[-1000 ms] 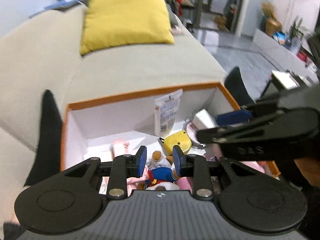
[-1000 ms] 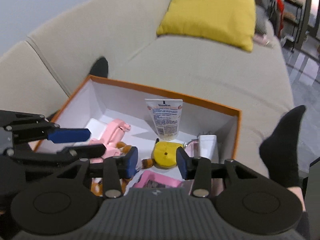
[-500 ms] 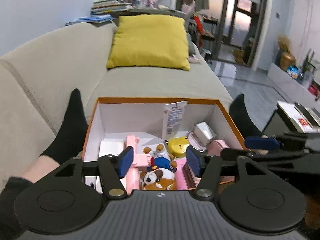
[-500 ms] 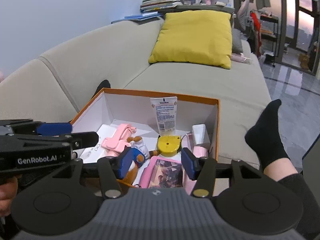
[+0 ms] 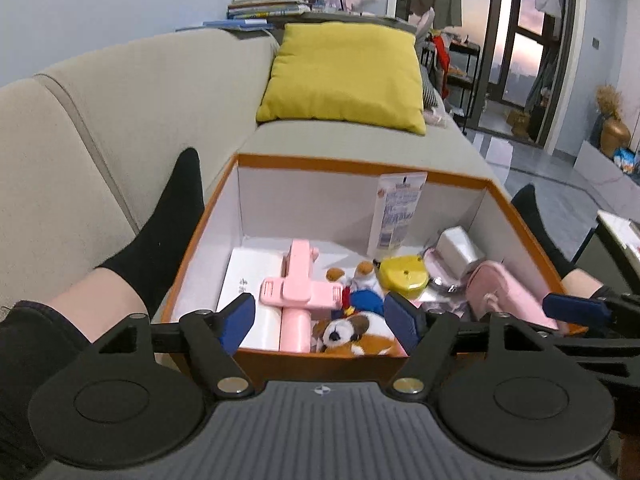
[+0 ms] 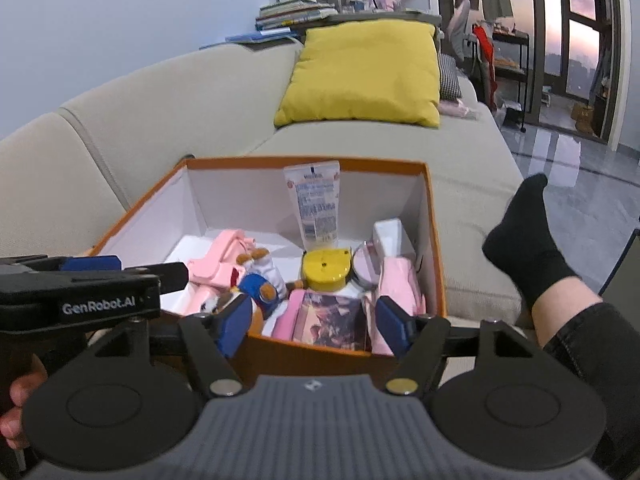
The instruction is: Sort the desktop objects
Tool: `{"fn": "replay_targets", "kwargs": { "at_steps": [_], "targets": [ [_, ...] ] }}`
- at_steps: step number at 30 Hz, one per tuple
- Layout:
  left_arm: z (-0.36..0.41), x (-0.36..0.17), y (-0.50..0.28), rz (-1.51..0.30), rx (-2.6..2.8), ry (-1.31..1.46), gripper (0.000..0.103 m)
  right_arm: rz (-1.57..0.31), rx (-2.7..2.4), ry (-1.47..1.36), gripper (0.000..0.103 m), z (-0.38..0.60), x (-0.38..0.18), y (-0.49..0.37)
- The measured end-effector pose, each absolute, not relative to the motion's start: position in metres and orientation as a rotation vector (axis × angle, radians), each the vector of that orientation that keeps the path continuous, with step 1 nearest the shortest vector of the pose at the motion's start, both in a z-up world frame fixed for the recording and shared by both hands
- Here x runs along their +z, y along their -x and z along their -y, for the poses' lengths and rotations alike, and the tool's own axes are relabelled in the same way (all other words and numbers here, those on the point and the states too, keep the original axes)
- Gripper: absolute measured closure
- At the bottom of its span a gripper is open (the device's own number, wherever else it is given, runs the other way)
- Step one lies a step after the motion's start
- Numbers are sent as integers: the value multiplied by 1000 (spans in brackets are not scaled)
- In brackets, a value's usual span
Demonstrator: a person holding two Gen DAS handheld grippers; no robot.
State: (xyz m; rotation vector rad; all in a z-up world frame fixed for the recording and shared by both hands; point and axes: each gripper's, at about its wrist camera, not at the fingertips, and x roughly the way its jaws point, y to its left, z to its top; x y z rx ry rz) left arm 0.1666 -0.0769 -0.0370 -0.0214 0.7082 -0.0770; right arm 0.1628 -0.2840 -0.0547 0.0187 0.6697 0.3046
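Note:
An orange box (image 5: pixel 360 166) with white walls sits on the sofa. Inside lie a pink clamp holder (image 5: pixel 298 284), a brown-and-white plush dog (image 5: pixel 352 332), a yellow round case (image 5: pixel 404 276) and a pink pouch (image 5: pixel 500 292). A white tube (image 5: pixel 398 216) leans on the far wall. My left gripper (image 5: pixel 320 324) hovers at the box's near wall, jaws opening wide, nothing pressed between them. My right gripper (image 6: pixel 314 330) stands beside it on the right, jaws also opening and empty, above a pink-framed picture card (image 6: pixel 328 318).
A yellow cushion (image 5: pixel 344 76) lies on the beige sofa (image 5: pixel 100 128) behind the box. A person's legs in black socks flank the box, one on the left (image 5: pixel 172 220) and one on the right (image 6: pixel 528 232). Shiny floor lies to the right.
Both grippers have drawn back from inside the box to its near wall. The left jaws, narrow around the blue-dressed plush before, have spread wide. The right jaws have widened too.

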Motion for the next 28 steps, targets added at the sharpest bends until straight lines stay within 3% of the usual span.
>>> {"fn": "replay_targets", "kwargs": {
  "at_steps": [28],
  "targets": [
    [82, -53, -167, -683, -71, -58, 14, -671, 286, -57, 31, 287, -65, -165]
  ]
}}
